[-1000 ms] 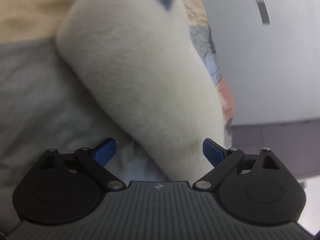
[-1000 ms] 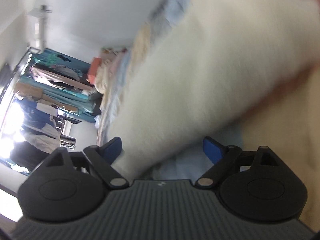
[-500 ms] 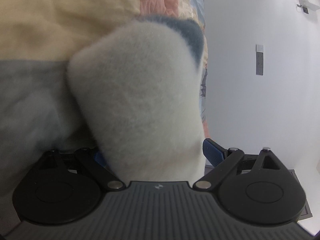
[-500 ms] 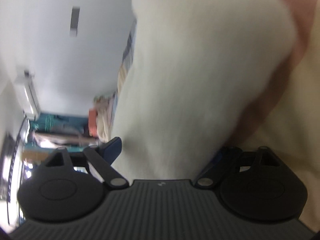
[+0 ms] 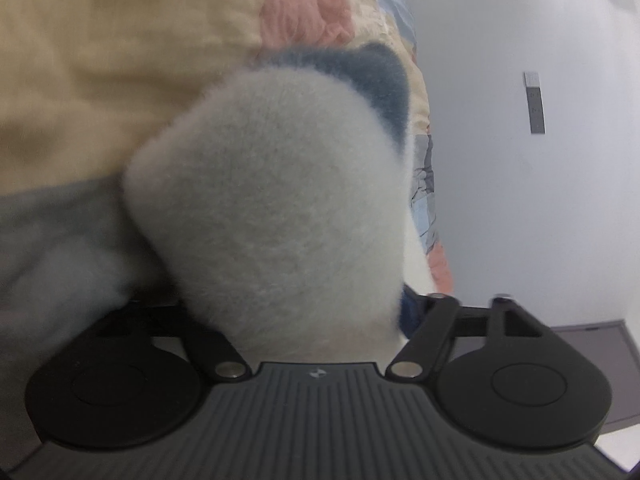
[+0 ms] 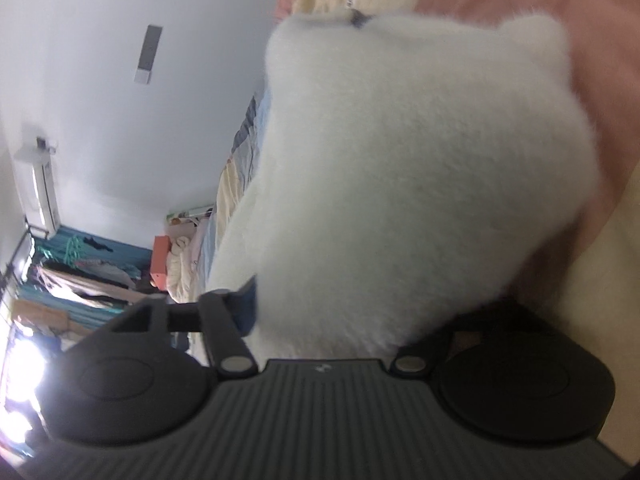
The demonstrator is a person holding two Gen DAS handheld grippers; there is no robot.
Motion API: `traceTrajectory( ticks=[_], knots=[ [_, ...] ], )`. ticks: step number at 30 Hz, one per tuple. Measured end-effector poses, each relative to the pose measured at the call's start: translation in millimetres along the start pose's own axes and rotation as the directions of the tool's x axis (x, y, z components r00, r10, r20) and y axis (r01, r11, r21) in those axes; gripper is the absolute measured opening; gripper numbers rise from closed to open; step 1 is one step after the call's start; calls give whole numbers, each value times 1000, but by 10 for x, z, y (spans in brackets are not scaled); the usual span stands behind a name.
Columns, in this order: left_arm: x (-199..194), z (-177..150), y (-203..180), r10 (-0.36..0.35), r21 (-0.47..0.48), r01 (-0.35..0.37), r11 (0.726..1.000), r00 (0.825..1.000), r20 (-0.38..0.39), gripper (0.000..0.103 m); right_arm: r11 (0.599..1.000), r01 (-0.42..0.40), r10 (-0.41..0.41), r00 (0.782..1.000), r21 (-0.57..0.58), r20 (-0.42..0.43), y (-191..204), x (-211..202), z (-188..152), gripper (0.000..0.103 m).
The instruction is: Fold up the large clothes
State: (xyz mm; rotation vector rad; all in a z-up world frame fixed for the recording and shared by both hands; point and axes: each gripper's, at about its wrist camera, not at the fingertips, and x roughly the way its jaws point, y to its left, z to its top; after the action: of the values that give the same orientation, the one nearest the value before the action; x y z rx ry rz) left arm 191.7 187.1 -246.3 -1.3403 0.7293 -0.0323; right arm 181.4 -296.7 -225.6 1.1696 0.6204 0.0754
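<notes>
A thick white fleece garment (image 5: 272,216) with a blue-grey patch at its top edge fills the left wrist view. My left gripper (image 5: 296,312) is shut on its near edge; the fleece hides the left fingertip. The same white fleece (image 6: 416,176) fills the right wrist view, and my right gripper (image 6: 340,316) is shut on it, with the right fingertip buried in the pile. Both cameras are rolled on their side, and the garment hangs between the grippers above the bed.
A patchwork quilt of cream (image 5: 100,64), pink (image 5: 308,8) and grey patches lies under the garment. A white wall (image 5: 520,200) stands beside the bed. A rack of clothes (image 6: 80,280) and an air conditioner (image 6: 40,184) show far off in the right wrist view.
Both grippers have rolled and swung toward the wall. The fleece has bunched up, and it now covers one fingertip of each gripper.
</notes>
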Motion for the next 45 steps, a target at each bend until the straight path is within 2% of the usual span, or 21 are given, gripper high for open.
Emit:
traceTrajectory(
  ticks=[4, 7, 16, 24, 31, 37, 41, 45],
  knots=[
    [-95, 10, -95, -5, 50, 4, 999, 1000, 14, 56, 997, 12, -11, 1000, -70, 14, 58, -69, 2, 48],
    [-80, 25, -181, -7, 96, 5, 995, 1000, 18, 54, 992, 19, -15, 999, -126, 32, 150, -121, 14, 45],
    [-364, -69, -370, -88, 148, 92, 985, 996, -30, 52, 976, -45, 60, 996, -213, 60, 372, -454, 103, 44],
    [-411, -207, -992, -160, 221, 172, 960, 984, -71, 52, 959, -113, 131, 990, -260, 53, 682, -799, 501, 44],
    [-12, -474, -1917, -204, 278, 236, 931, 969, -139, 52, 949, -136, 177, 977, -284, 122, 938, -1111, 1196, 44],
    [586, -752, -2728, -240, 317, 291, 903, 952, -190, 52, 936, -131, 204, 958, -326, 201, 1121, -1281, 1900, 44],
    [1050, -988, -3097, -240, 352, 304, 885, 947, -216, 53, 931, -119, 214, 945, -346, 249, 1085, -1255, 2334, 44],
    [1545, -1192, -3301, -230, 394, 312, 865, 943, -241, 53, 935, -104, 207, 936, -338, 285, 898, -1107, 2687, 44]
  ],
)
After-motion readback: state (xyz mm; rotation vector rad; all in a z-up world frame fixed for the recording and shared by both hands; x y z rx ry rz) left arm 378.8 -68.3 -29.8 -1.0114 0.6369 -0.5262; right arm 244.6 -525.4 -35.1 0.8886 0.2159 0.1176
